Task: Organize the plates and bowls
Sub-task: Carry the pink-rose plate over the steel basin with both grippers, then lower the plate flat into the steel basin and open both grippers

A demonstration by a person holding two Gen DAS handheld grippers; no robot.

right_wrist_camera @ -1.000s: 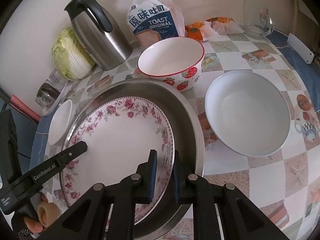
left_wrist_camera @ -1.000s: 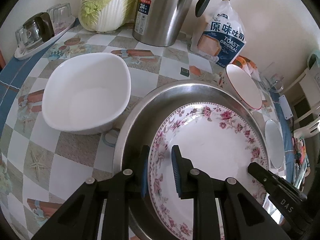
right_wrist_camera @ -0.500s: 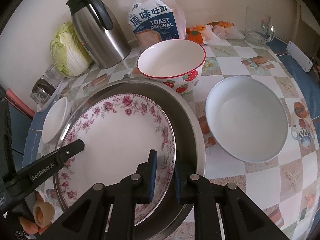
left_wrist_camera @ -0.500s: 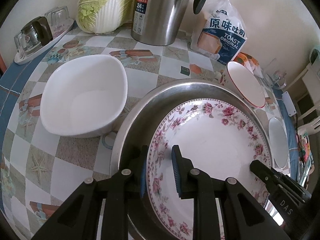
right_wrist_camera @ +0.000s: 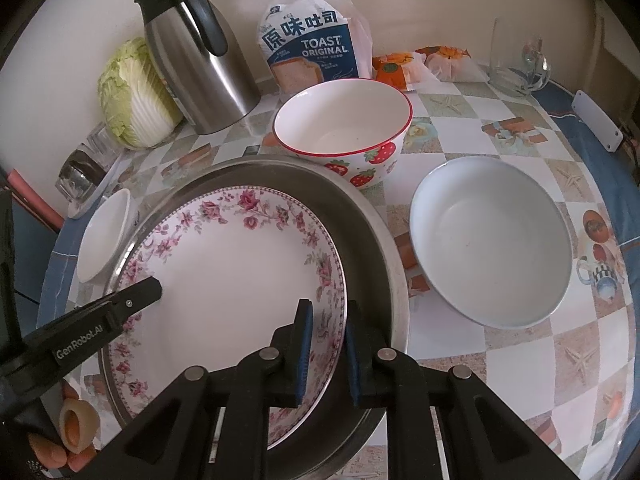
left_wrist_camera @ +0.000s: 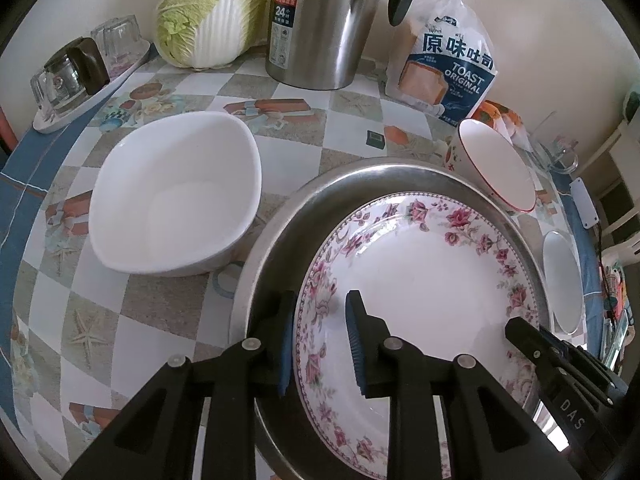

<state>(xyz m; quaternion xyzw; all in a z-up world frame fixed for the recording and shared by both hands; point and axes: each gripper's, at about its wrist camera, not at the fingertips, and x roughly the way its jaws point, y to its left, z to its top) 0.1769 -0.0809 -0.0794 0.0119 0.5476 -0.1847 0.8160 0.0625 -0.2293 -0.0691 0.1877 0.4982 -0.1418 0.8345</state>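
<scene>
Floral plate (left_wrist_camera: pixel 424 276): white with a pink rose border, lying inside the steel basin (left_wrist_camera: pixel 360 178), held at two opposite edges; in the right wrist view (right_wrist_camera: pixel 236 264) its right rim sits above the basin floor.
Left gripper (left_wrist_camera: pixel 320 336): jaws straddle the plate's left rim, one blue pad outside the edge, the other over the plate's face, with a gap between pads and rim; whether the pads press the plate I cannot tell.
Right gripper (right_wrist_camera: pixel 326 354): jaws close on the plate's right rim, one pad on each side of the edge, pinching it.
Steel basin: wide round pan on the worktop (left_wrist_camera: pixel 288 144), its rim close to the bowls on either side.
Square white bowl (left_wrist_camera: pixel 176 192): left of the basin, just beside its rim, upright.
Strawberry bowl (right_wrist_camera: pixel 344 128): red-rimmed, behind the basin, touching or nearly touching its far rim.
Round white bowl (right_wrist_camera: pixel 492 248): right of the basin, near its rim, upright.
Worktop: checked cloth with starfish and cup prints.
Back row: napa cabbage (left_wrist_camera: pixel 208 8), steel thermos jug (left_wrist_camera: pixel 324 20) and toast bag (left_wrist_camera: pixel 452 64) along the wall.
Left edge: small tray with upturned glasses (left_wrist_camera: pixel 76 76).
Far right: glass mug (right_wrist_camera: pixel 520 60) and wrapped orange packets (right_wrist_camera: pixel 400 66) behind the strawberry bowl.
</scene>
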